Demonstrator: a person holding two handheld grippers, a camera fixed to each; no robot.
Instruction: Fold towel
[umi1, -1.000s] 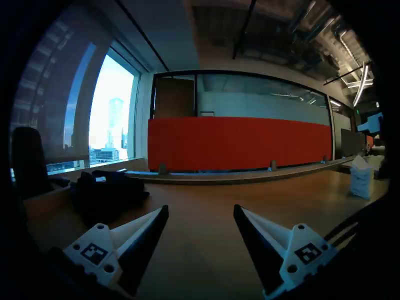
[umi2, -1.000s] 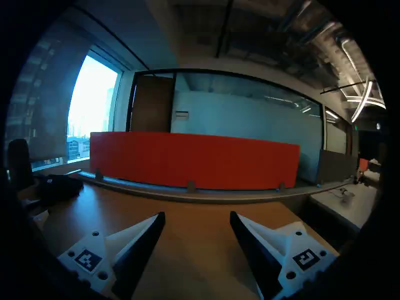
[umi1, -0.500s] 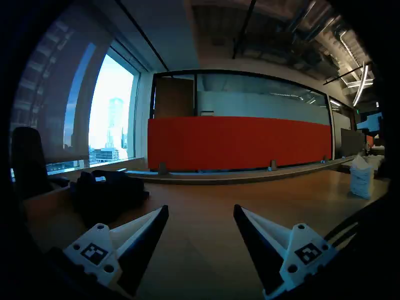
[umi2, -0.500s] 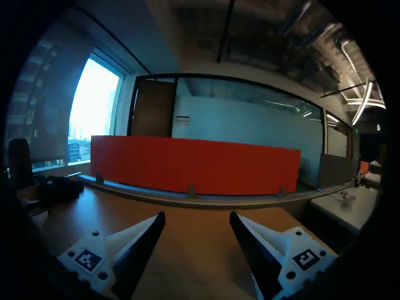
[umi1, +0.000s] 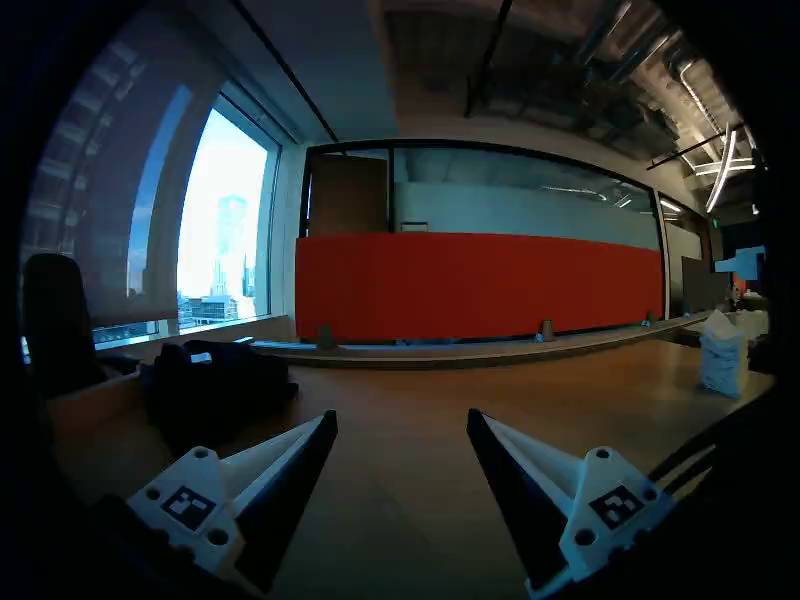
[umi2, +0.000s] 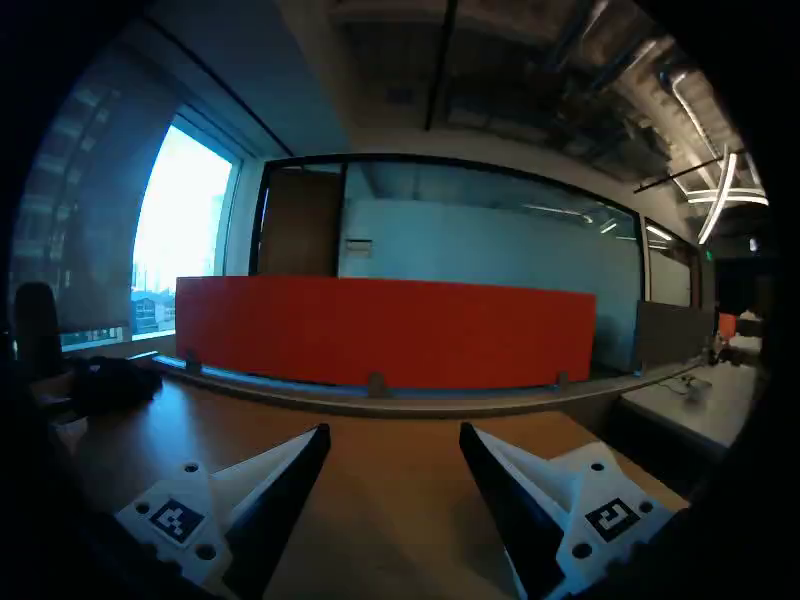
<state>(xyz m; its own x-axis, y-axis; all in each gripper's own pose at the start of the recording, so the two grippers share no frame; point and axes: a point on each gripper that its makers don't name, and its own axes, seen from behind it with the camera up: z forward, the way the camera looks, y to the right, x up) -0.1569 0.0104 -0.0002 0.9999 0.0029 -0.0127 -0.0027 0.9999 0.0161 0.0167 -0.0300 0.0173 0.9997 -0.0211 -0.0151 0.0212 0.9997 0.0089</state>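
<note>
A dark crumpled cloth bundle (umi1: 215, 385), which may be the towel, lies on the wooden table (umi1: 420, 400) at the left, beyond my left fingertip. My left gripper (umi1: 400, 414) hovers low over the table, open, with bare wood between its white fingers (umi1: 250, 470). In the right gripper view the same dark bundle (umi2: 112, 382) sits far off at the left edge. My right gripper (umi2: 394, 428) is open too, over bare table (umi2: 400, 470), holding nothing.
A red divider panel (umi1: 480, 285) runs along the table's far edge, with glass walls behind it. A white stack (umi1: 722, 355) stands at the right of the table. A dark chair back (umi1: 55, 315) is at the left by the window. A second desk (umi2: 700, 400) is to the right.
The left gripper has stayed still. The right gripper's view has tilted up slightly, so the red panel and the dark bundle sit a little lower in it.
</note>
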